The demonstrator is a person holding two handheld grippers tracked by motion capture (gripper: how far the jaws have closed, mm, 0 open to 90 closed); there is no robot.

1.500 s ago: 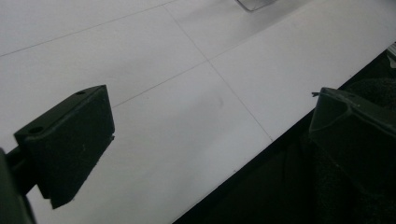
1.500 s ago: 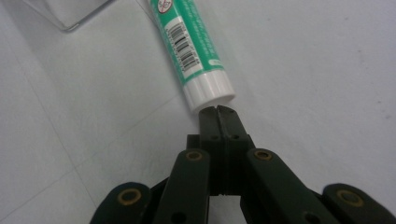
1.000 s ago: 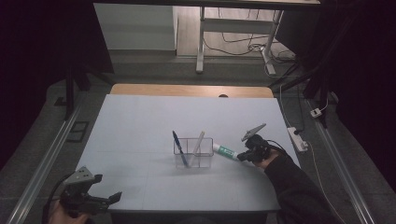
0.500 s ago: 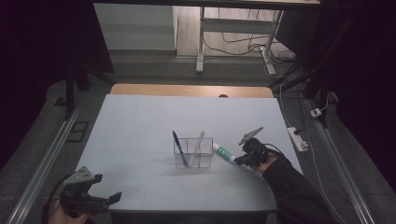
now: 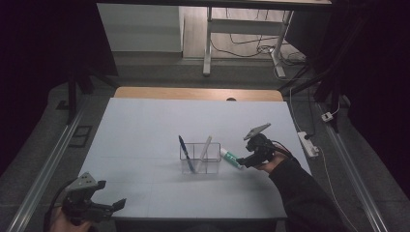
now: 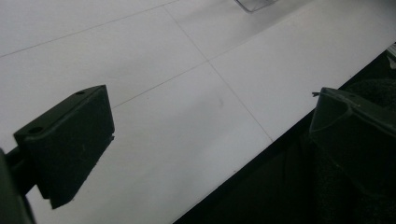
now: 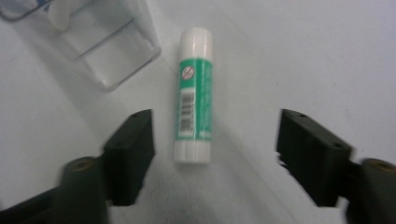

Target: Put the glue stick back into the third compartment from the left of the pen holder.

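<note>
**Right tongs spread above a glue stick lying beside the clear holder**

The right tongs (image 7: pixel 215 154) have just been opening, and their jaws now stand wide apart with nothing pressed between them. The glue stick (image 7: pixel 193 93), green with white ends, lies flat on the white worktop (image 5: pixel 145 125) in the middle of the right gripper view, nearer the left jaw than the right and touched by neither. Lying on its side, it stays put without any grip.

In the high view the glue stick (image 5: pixel 231 158) sits just right of centre, close beside the clear holder (image 5: pixel 200 158), with the right tongs (image 5: pixel 243 163) at its near end. A blue pen (image 5: pixel 186 153) and a white stick (image 5: pixel 204 151) lean inside the holder, kept upright by its walls.

The left tongs (image 5: pixel 119 204) wait at the lower left of that frame, over the worktop's front edge; their jaws are apart and empty, well away from the work.
</note>
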